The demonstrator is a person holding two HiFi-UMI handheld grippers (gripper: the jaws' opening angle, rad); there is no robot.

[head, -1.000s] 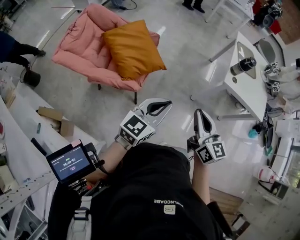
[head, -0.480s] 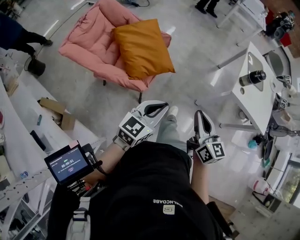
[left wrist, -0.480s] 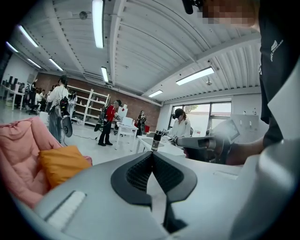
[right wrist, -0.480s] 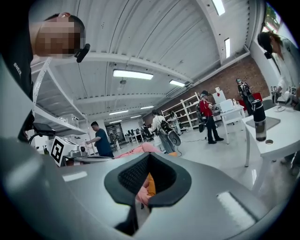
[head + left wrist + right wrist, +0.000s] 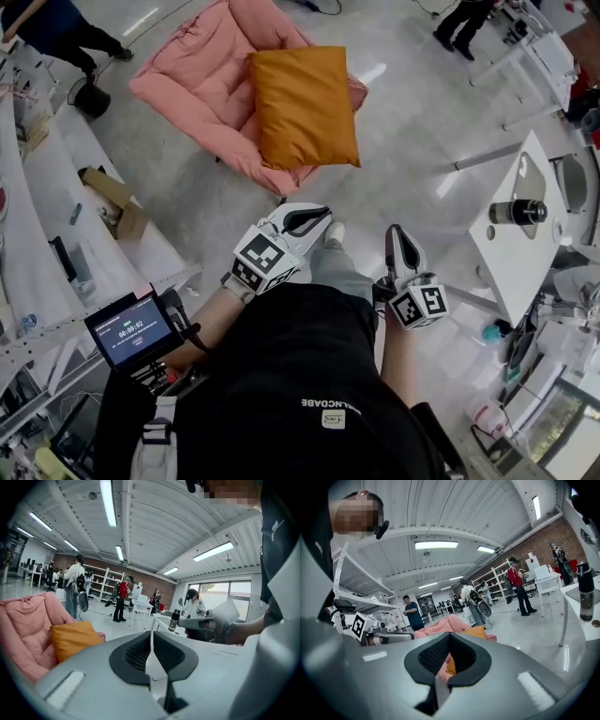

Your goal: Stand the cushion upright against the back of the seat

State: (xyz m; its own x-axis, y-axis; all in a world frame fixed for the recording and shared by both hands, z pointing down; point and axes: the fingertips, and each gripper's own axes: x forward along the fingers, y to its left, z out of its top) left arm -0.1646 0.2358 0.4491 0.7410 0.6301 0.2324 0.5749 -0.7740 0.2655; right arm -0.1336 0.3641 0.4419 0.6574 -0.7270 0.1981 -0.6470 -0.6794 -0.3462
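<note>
The grey floor (image 5: pixel 412 122) fills most of the head view. Far and left of centre stands the pink chair (image 5: pixel 202 80). At the right is a white tabletop (image 5: pixel 511 258) with a dark bottle (image 5: pixel 517 212) on it.

The orange cushion (image 5: pixel 305 103) lies across the chair's seat, on its right part. Its near edge hangs over the seat's front and it does not stand against the back. The left tool's view shows it low on the seat, with the pink back rising at its left.

Both tools are held near the person's body, side by side and well apart from the chair. The left tool (image 5: pixel 323 214) has its jaws parted by only a thin slit. They have just been opening a little, and nothing is between them. The right tool (image 5: pixel 394 232) has its jaws pressed together at the tips and holds nothing. Cushion and chair show far off through the hollow behind its tips.

At the near left a small screen (image 5: pixel 127 328) glows, and farther left a cardboard box (image 5: pixel 117 202) sits on the floor.
</note>
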